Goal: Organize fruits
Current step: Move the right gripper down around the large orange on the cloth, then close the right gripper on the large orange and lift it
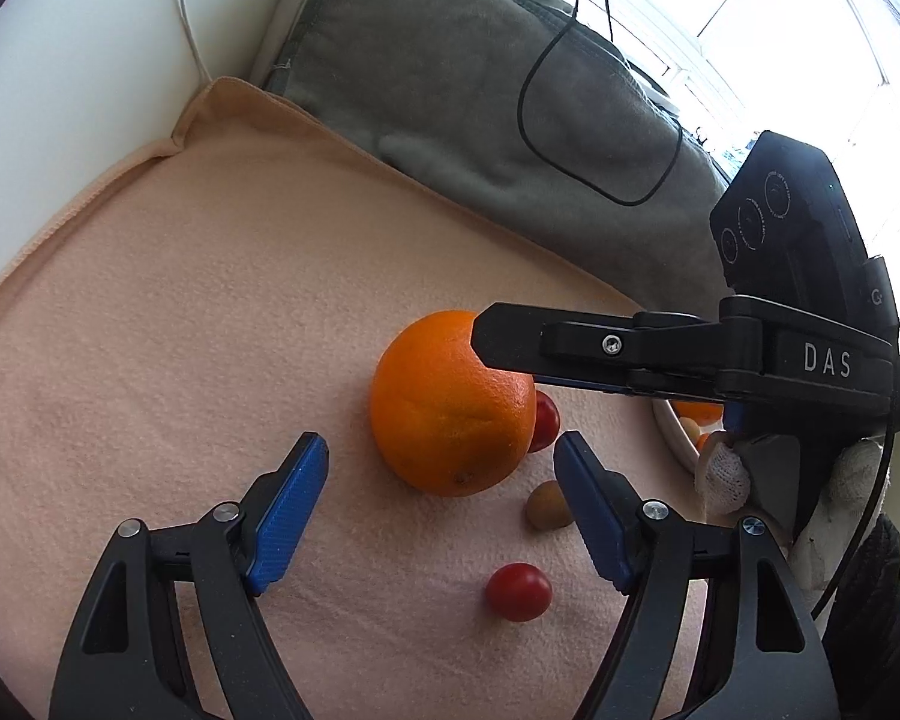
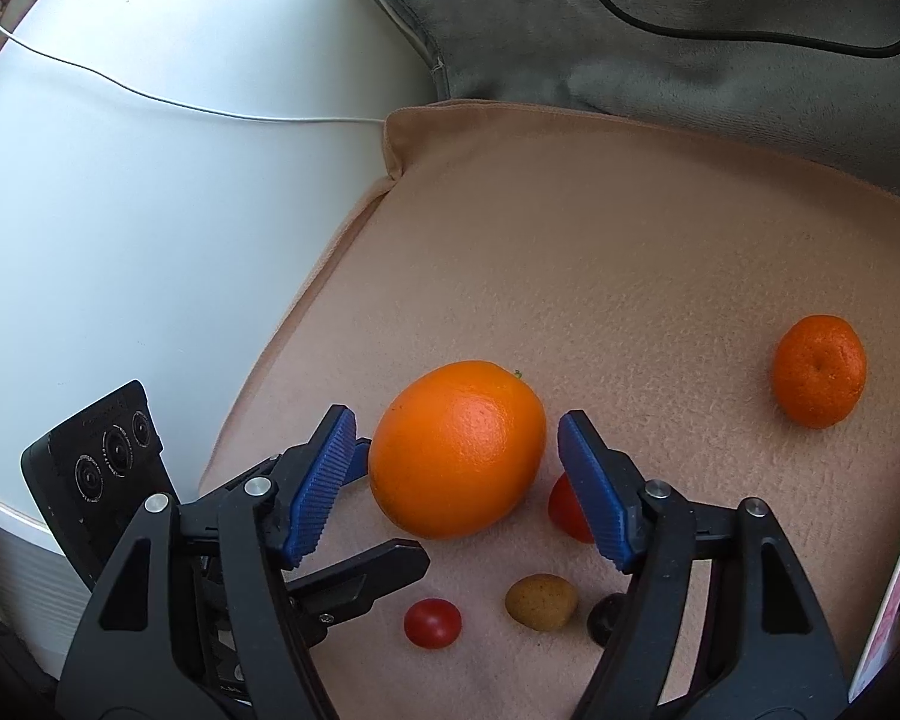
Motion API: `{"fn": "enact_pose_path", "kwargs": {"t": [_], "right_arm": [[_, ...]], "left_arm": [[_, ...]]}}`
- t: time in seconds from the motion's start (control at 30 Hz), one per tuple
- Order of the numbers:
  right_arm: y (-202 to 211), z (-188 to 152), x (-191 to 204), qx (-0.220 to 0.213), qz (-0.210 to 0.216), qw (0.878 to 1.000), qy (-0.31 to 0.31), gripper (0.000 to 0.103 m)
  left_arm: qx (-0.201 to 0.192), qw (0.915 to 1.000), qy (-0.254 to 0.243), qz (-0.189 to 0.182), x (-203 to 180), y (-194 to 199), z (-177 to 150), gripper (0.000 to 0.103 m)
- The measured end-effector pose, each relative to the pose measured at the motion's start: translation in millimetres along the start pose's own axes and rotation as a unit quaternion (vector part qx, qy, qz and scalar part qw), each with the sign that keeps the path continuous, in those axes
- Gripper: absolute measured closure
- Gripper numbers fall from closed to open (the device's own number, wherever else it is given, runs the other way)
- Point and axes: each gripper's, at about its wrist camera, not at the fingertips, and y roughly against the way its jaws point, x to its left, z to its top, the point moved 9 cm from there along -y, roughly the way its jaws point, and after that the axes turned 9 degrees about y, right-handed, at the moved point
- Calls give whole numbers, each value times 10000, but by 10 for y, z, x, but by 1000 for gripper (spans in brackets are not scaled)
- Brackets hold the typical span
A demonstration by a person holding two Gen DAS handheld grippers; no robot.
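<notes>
- Right gripper [image 2: 456,480], in my right hand, sits lower centre of its view, blue pads either side of the big orange [image 2: 457,450] w/ slim gaps, not clamped yet.
- Left gripper [image 1: 441,510] hovers bottom centre of its view, jaws wide, empty, orange just beyond the tips.
- Orange rests on the peach cloth [image 2: 630,252], mid-frame; a red tomato [image 2: 567,510] touches its right side.
- Risk, imo: round, smooth peel could squirt out if the pads close off-centre.
- Right pad [image 2: 591,492] may pinch or shove that tomato; both grippers crowd one fruit & could clash.

A dark round fruit [image 2: 606,618] (kind unclear) sits half hidden behind the right gripper [image 2: 457,480]
</notes>
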Motion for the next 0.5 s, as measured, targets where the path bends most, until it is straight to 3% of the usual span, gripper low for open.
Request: {"fn": "enact_pose_path", "kwargs": {"t": [0.3, 0.5], "right_arm": [[-92, -17, -17, 56, 23, 10000, 3, 33], [-104, -43, -49, 69, 58, 9999, -62, 36]], "left_arm": [[50, 10000, -19, -12, -21, -37, 17, 31], [127, 9999, -80, 3, -56, -93, 7, 42]]}}
